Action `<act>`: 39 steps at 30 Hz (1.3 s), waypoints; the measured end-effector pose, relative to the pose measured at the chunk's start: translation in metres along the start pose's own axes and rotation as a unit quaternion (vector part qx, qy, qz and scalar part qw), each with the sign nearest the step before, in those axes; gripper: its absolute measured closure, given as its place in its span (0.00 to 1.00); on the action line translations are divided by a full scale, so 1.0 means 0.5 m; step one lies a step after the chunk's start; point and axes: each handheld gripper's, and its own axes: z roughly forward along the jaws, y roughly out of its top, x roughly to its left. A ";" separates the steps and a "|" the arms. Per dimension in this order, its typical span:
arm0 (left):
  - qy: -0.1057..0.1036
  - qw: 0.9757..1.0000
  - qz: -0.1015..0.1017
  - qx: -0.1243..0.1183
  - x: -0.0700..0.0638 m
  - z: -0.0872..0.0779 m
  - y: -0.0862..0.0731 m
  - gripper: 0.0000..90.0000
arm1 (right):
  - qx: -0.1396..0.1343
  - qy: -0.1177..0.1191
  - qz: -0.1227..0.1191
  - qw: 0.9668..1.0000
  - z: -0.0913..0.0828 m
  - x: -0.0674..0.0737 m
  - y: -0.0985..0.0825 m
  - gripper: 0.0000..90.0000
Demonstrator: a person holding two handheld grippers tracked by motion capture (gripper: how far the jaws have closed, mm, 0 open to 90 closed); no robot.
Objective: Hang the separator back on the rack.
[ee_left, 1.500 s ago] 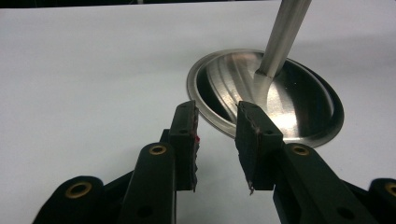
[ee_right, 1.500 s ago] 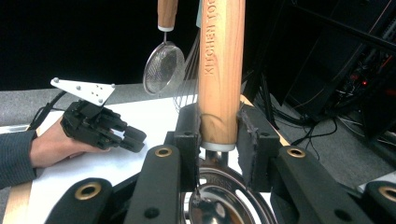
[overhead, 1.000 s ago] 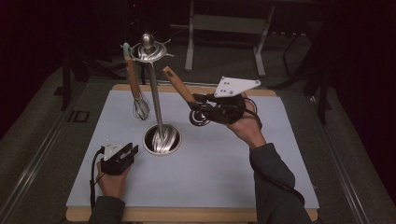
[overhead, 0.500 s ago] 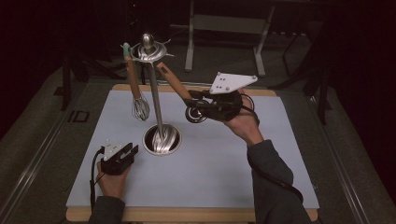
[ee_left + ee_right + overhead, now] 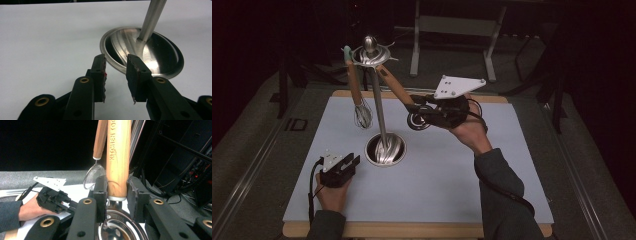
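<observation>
Right tool [image 5: 117, 191] pinching wooden handle [image 5: 118, 157] near its lower end; handle slants up-left toward rack top ring [image 5: 371, 55]. Left tool [image 5: 116, 75] spread, idle on worktop [image 5: 452, 175].

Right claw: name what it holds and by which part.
The right claw grips the wooden-handled utensil at the handle's lower end, just above its metal collar; the left claw holds nothing.

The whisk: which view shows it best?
The high view: the whisk hangs whole from the rack's top ring, wooden handle up, wire head down. The right gripper view gives part of its handle and wire head behind the other handle. The left gripper view faces the rack's base.
</observation>
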 end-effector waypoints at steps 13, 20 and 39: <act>0.000 1.000 -0.001 -0.002 0.000 -0.001 0.000 0.77 | -0.008 0.006 -0.005 1.000 0.006 0.004 0.010 0.79; 0.000 1.000 -0.002 -0.003 0.000 -0.001 0.000 0.77 | -0.010 0.009 -0.002 1.000 0.007 0.007 0.009 0.79; 0.000 1.000 -0.001 -0.003 0.000 -0.001 0.000 0.77 | 0.003 0.012 -0.002 1.000 0.028 0.009 0.005 0.79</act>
